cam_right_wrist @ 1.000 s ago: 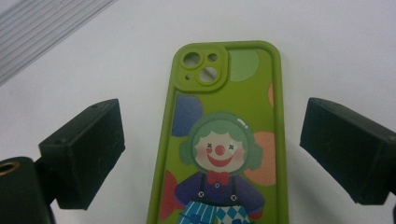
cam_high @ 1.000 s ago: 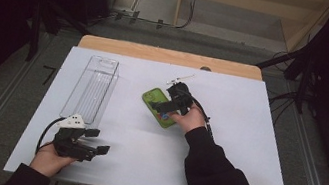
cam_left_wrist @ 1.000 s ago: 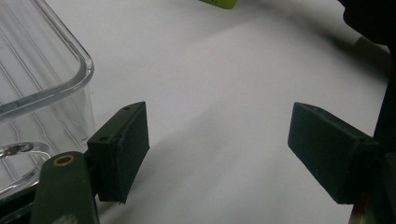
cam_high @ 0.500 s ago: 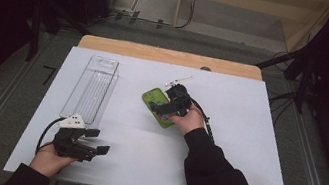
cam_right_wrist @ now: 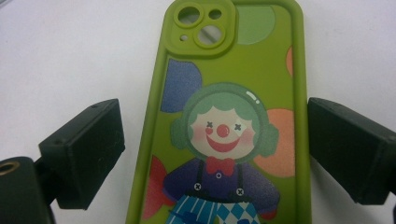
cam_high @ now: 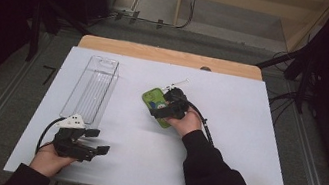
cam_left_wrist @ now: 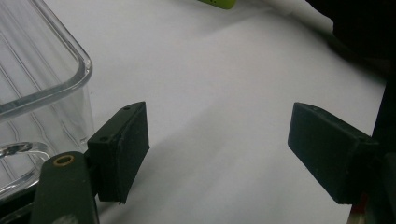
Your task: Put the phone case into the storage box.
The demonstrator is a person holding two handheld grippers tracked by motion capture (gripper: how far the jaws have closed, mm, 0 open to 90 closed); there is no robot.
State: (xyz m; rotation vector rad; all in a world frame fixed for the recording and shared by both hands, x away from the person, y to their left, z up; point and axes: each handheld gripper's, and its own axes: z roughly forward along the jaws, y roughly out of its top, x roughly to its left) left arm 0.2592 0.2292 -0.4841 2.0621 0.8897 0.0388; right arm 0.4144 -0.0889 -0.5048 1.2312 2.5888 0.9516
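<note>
A green phone case [cam_high: 154, 102] printed with a clown [cam_right_wrist: 224, 135] lies flat on the white table, near its middle. My right gripper [cam_high: 162, 110] is over it, open, its jaws standing either side of the case [cam_right_wrist: 219, 121] with small gaps and no contact. At the near left my left gripper [cam_high: 93, 142] rests low on the table, open, nothing between its jaws [cam_left_wrist: 217, 149]. A clear plastic bin [cam_high: 92, 88] stands just beyond it, its near corner [cam_left_wrist: 42, 88] close to the left jaw.
The white sheet [cam_high: 246, 136] covers the table, with a wooden strip [cam_high: 168, 55] along the far edge. A thin white stick [cam_high: 180, 82] lies just beyond the case. Cables trail from both grippers. Dark floor and metal rails flank the table.
My right gripper has shifted slightly lower over the phone case. The left gripper and the bin stay where they were.
</note>
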